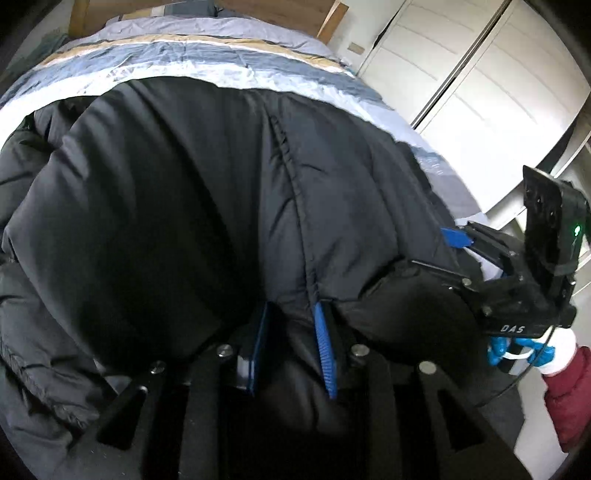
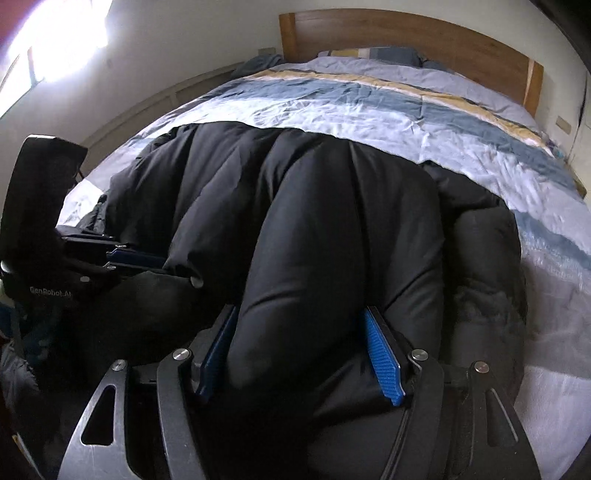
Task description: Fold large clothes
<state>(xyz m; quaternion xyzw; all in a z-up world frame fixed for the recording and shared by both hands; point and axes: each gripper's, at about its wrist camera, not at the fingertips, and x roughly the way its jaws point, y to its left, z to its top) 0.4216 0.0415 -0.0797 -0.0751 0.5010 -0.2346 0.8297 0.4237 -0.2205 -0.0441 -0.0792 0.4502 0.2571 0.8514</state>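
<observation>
The puffy black quilted down jacket [image 2: 332, 229] lies heaped across the near half of the striped blue, white and tan bedspread [image 2: 388, 110], its bulk stretching away from both grippers toward the wooden headboard [image 2: 406, 33]. The right gripper [image 2: 301, 354] clamps a thick padded roll of it between wide-set blue pads. The left gripper [image 1: 291, 347] pinches a thinner fold right at a stitched seam, jaws narrower. Both grips sit on the near edge, side by side, so the jacket runs forward from the fingers; neither hand looks clearly nearer. A maroon sleeve [image 1: 569, 391] shows behind the right tool.
</observation>
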